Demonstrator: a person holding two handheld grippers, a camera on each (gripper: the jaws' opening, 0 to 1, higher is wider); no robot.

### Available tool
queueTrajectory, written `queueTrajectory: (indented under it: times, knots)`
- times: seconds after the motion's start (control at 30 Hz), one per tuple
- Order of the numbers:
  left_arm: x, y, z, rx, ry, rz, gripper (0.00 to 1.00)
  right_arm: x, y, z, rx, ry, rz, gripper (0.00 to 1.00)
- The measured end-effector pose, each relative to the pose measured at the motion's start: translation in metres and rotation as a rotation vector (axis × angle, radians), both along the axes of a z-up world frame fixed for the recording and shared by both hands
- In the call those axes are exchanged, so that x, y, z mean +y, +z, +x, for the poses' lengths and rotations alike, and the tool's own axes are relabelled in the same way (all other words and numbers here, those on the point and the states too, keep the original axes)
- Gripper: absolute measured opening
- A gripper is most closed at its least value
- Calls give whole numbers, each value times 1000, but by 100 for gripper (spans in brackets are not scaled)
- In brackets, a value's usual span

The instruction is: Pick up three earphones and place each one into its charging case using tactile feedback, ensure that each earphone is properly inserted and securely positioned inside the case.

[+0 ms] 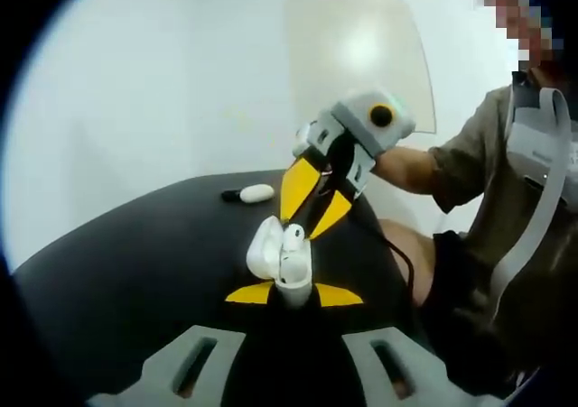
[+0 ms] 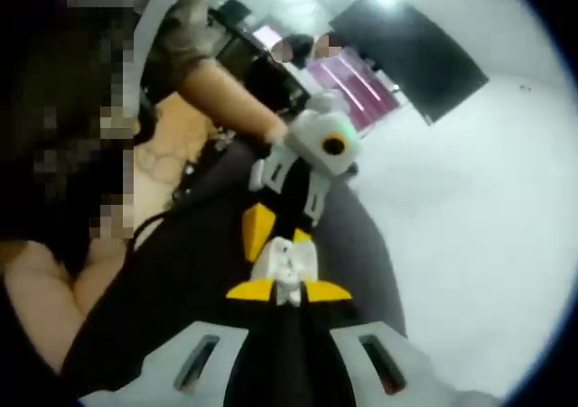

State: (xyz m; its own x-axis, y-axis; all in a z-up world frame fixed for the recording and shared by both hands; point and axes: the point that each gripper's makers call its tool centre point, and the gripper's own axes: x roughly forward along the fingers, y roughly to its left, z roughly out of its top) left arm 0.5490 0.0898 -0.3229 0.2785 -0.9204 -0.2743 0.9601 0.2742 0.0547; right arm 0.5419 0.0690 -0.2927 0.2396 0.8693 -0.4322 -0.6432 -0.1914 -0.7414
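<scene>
Charging case: white charging case [image 1: 271, 249], lid flipped open, above the black tabletop [image 1: 135, 254], clamped in the left hand-held gripper [image 1: 293, 293].
Earphone: white earphone [image 1: 293, 238] at the case mouth, pinched by the right hand-held gripper [image 1: 312, 217], jaws narrow.
Far side: second white earphone [image 1: 256, 193] lies loose near the tabletop's far edge.
Room: bare black surface to the left.
</scene>
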Motion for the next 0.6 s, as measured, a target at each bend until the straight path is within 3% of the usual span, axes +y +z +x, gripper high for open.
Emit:
queueTrajectory:
  times: [0.17, 0.3, 0.4, 0.5, 0.6]
  knots:
    - [1, 0, 0, -1, 1, 1, 14, -7, 13, 0, 113, -21, 110, 16]
    - [1, 0, 0, -1, 0, 1, 14, -14, 6, 5, 370, -57, 199, 30]
    - [1, -1, 0, 0, 0, 2, 13, -16, -7, 19, 498, -109, 279, 32]
    - [1, -1, 0, 1, -3, 2, 13, -11, -17, 24, 555, -119, 291, 32]
    - [1, -1, 0, 2, -5, 3, 13, -3, -20, 24, 574, -97, 291, 32]
